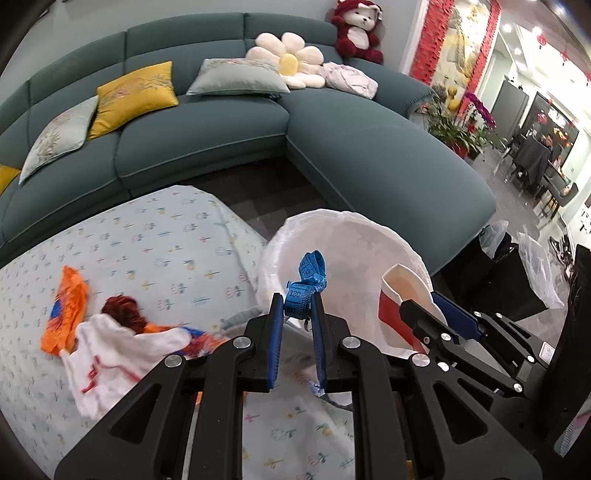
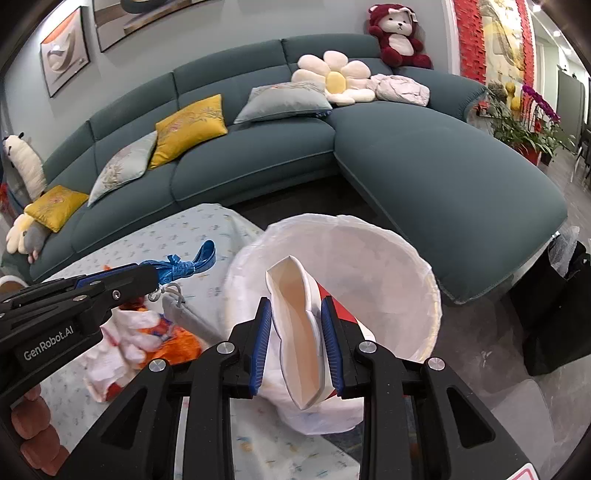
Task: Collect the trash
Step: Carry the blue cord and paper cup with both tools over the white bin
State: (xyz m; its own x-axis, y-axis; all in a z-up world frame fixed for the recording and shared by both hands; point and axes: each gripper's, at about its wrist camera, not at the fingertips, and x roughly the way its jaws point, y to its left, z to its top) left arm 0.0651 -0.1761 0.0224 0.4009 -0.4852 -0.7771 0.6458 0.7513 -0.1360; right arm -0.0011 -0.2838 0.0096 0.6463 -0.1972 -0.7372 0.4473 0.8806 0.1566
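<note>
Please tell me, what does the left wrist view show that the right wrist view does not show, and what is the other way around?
Only the left wrist view: a dining area with dark chairs far right.

Only the right wrist view: framed pictures on the wall, a panda plush at the sofa's left end.

Both: the left gripper shut on a blue measuring tape, the right gripper shut on a red-and-white paper cup, the white-lined bin, the teal sofa, the red plush bear.

A teal sectional sofa (image 2: 258,155) carried yellow cushions (image 2: 190,127), a flower-shaped pillow (image 2: 334,81) and a red plush bear (image 2: 399,35). Framed pictures (image 2: 64,50) hung above.
</note>
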